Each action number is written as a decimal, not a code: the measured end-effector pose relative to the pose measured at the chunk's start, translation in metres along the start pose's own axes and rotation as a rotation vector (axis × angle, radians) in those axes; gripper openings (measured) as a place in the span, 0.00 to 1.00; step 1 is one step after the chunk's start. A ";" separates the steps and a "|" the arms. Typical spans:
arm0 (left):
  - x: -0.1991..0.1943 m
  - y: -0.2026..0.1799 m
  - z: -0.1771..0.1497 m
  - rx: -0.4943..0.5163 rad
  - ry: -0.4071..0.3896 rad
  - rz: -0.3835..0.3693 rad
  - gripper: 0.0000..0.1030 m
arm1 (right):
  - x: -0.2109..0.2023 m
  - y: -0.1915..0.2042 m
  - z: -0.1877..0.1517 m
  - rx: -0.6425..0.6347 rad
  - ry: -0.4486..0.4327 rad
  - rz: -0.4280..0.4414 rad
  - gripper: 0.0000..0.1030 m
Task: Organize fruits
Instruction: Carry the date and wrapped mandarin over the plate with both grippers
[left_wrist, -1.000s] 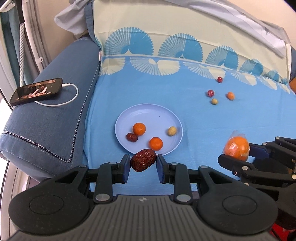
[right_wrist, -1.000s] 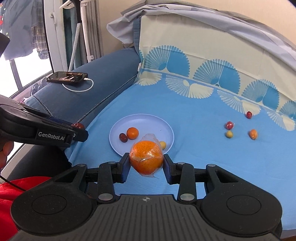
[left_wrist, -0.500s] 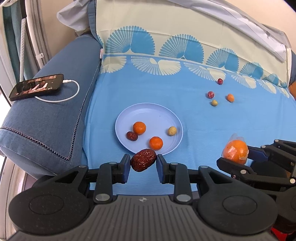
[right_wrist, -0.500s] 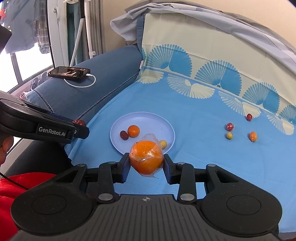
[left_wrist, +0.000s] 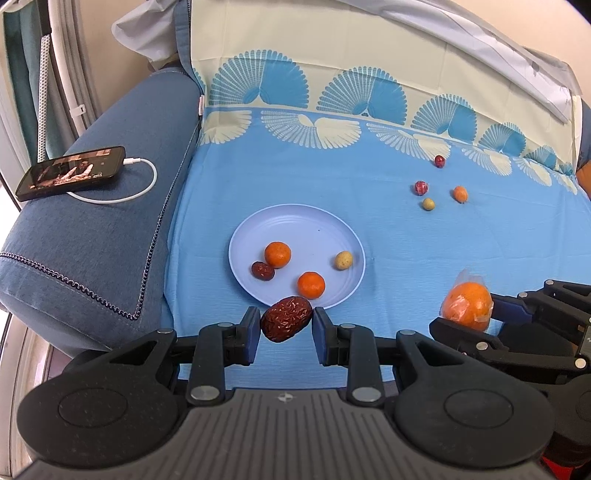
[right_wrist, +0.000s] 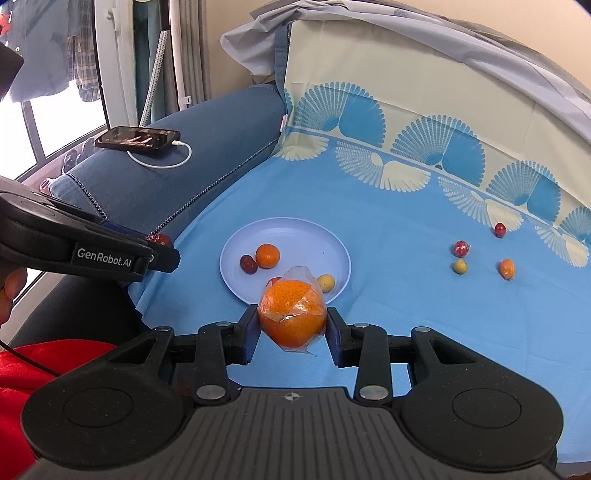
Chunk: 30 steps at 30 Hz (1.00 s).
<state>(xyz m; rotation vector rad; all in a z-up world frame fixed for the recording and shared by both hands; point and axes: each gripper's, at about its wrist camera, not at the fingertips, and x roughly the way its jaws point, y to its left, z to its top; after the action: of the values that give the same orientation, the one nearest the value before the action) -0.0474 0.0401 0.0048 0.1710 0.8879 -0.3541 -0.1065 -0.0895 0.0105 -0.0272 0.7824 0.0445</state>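
My left gripper (left_wrist: 286, 326) is shut on a wrinkled dark red date (left_wrist: 286, 318), held just in front of the near rim of a pale blue plate (left_wrist: 295, 229). Two small oranges (left_wrist: 277, 254), a dark date (left_wrist: 262, 270) and a yellowish fruit (left_wrist: 343, 260) lie on that plate. My right gripper (right_wrist: 292, 325) is shut on a plastic-wrapped orange (right_wrist: 292, 314), hovering at the plate's (right_wrist: 288, 230) near right rim. The wrapped orange (left_wrist: 468, 305) also shows at the right of the left wrist view. Several small fruits (right_wrist: 461, 248) lie loose on the blue sheet to the right.
A phone (left_wrist: 70, 172) with a white charging cable rests on the blue sofa arm (left_wrist: 92, 240) at the left. The patterned sheet rises up the sofa back behind. A person's red garment (right_wrist: 14, 384) shows at the lower left of the right wrist view.
Both grippers keep their hold and stay nearly in place. The views shift only slightly.
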 end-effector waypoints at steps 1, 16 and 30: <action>0.000 0.000 0.000 -0.001 0.000 0.000 0.32 | 0.000 0.000 0.000 0.000 0.001 0.000 0.38; 0.011 0.006 0.002 -0.015 0.018 -0.008 0.32 | 0.009 0.002 0.003 -0.018 0.036 0.006 0.38; 0.033 0.014 0.008 -0.043 0.054 -0.006 0.32 | 0.029 0.002 0.005 -0.014 0.080 0.002 0.38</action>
<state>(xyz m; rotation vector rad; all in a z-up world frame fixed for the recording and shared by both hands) -0.0169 0.0432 -0.0159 0.1383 0.9491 -0.3369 -0.0822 -0.0864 -0.0062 -0.0422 0.8625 0.0508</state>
